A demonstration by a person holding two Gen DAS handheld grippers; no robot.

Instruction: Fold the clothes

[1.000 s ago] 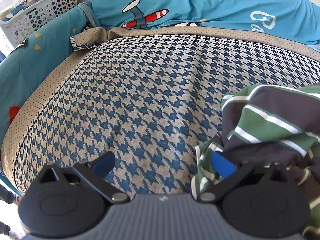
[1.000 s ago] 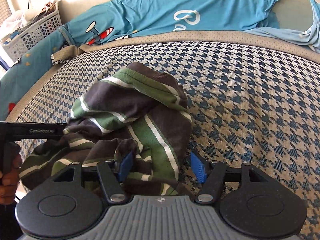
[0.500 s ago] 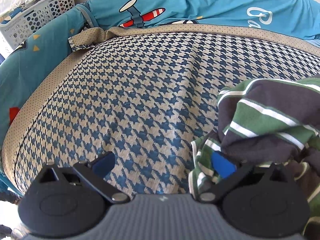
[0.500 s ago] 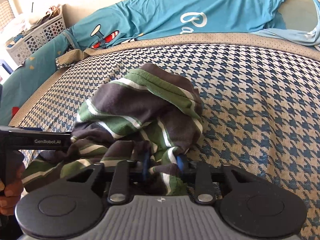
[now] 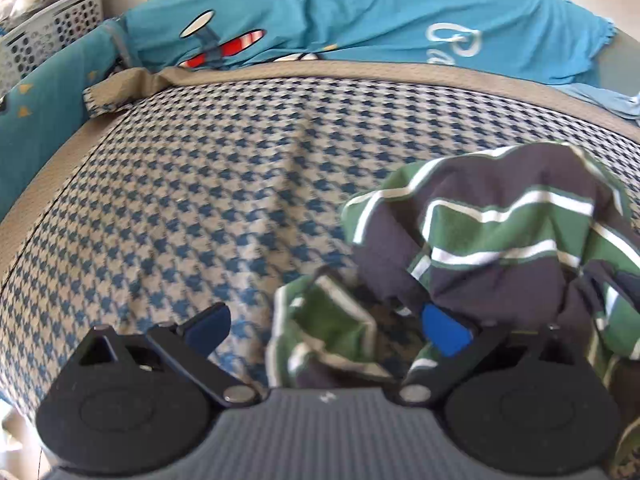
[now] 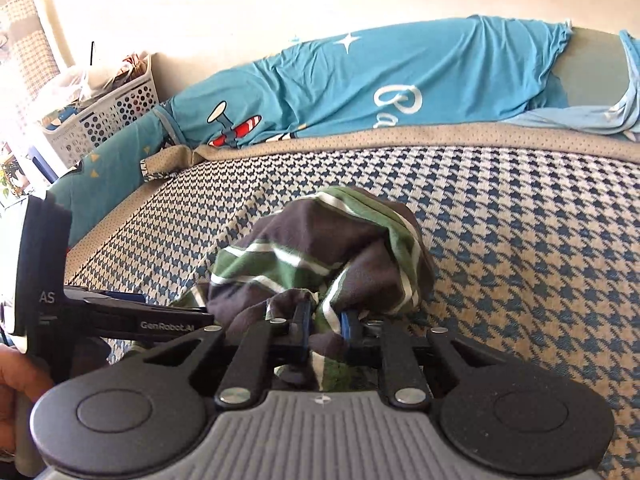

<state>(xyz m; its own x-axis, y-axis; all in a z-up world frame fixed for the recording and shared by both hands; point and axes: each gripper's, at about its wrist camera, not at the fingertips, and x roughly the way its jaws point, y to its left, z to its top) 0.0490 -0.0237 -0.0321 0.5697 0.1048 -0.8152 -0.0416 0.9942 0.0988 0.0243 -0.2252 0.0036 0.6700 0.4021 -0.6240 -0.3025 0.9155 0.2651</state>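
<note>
Left wrist view. The left hand-held gripper [image 5: 324, 326] stands wide open, as it did a second ago. Its right blue pad sits against the near fold of the striped garment [image 5: 492, 240]; its left pad hangs over the bare houndstooth bed cover [image 5: 180, 184]. The garment is a crumpled heap on the cover. A loose green flap now lies between the two fingers, where a second ago only the cover showed there. The garment's bulk now reaches further from the right edge toward the middle of the cover. Motion blur makes it hard to tell whether the flap touches the left pad.

Right wrist view. The right hand-held gripper [image 6: 325, 325] was open beside the garment [image 6: 320, 256] a second ago. It is now closed on a bunch of the garment's near edge, with cloth pinched between the blue pads. The heap has risen with the grip into a peak.

Meaning for the task. The garment is secured at one point and is not folded; it remains bunched on the bed cover.

View differences. Only the right wrist view shows the completed pinch, the left hand-held gripper's side profile left of the garment, and a hand [image 6: 16, 396] on its handle. Only the left wrist view shows the open jaws and the flap between them.
</note>
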